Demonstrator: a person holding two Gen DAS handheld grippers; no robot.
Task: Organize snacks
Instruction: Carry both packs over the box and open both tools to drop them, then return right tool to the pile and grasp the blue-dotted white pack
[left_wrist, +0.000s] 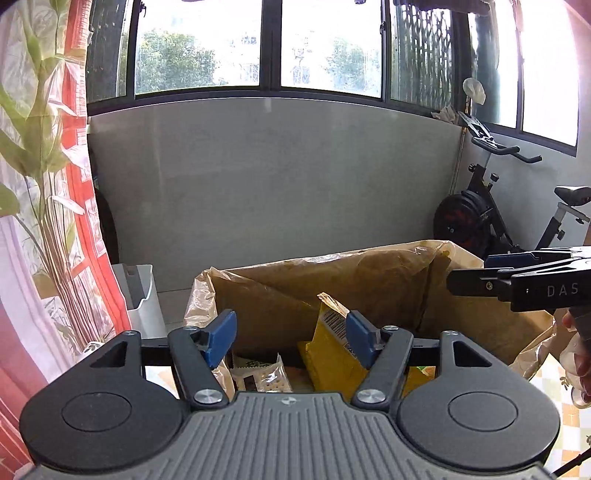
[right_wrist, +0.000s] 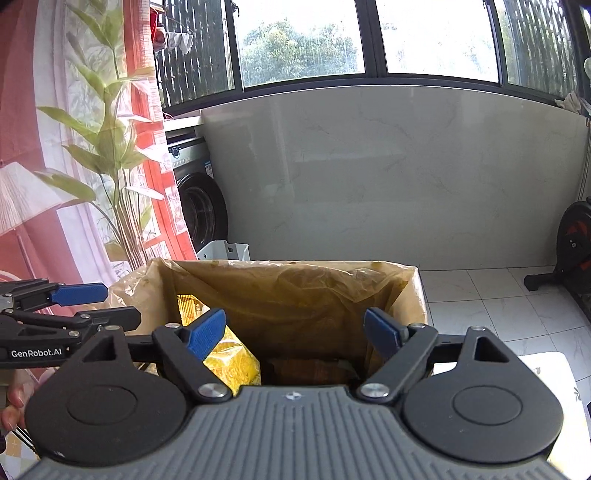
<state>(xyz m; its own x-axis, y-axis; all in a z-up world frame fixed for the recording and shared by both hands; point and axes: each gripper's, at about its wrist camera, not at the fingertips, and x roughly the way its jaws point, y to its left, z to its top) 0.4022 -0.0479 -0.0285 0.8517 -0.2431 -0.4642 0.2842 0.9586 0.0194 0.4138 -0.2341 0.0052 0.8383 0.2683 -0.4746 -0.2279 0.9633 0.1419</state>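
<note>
A cardboard box (left_wrist: 369, 280) lined with a loose, crinkled translucent plastic liner (right_wrist: 295, 284) stood on the floor below both grippers, its top open. Inside it a yellow snack packet (left_wrist: 332, 350) stood tilted on end, its barcode label facing up, with a second yellow bag (right_wrist: 232, 360) of textured, glossy foil low against the box's left wall in the right wrist view. Beside the yellow packet lay a small clear packet (left_wrist: 264, 374) with pale biscuits showing through it.

The left gripper (left_wrist: 291, 338) hung over the near rim of the box with its jaws wide apart and nothing between the blue pads (left_wrist: 221, 338); the yellow packet showed behind the right-hand pad, and whether they touched could not be told. The right gripper (right_wrist: 295, 332) hovered over the same opening, jaws likewise spread wide and empty. Each gripper showed in the other's view, the two side by side and apart.

Around the box: a white plastic bin (left_wrist: 142, 299) stood just beyond its left corner, a washing machine (right_wrist: 197, 192) behind a red and white curtain (right_wrist: 74, 129) printed with green leaves, an exercise bike (left_wrist: 495, 206) against the grey tiled wall to the right, and dark-framed windows (left_wrist: 266, 48) above
</note>
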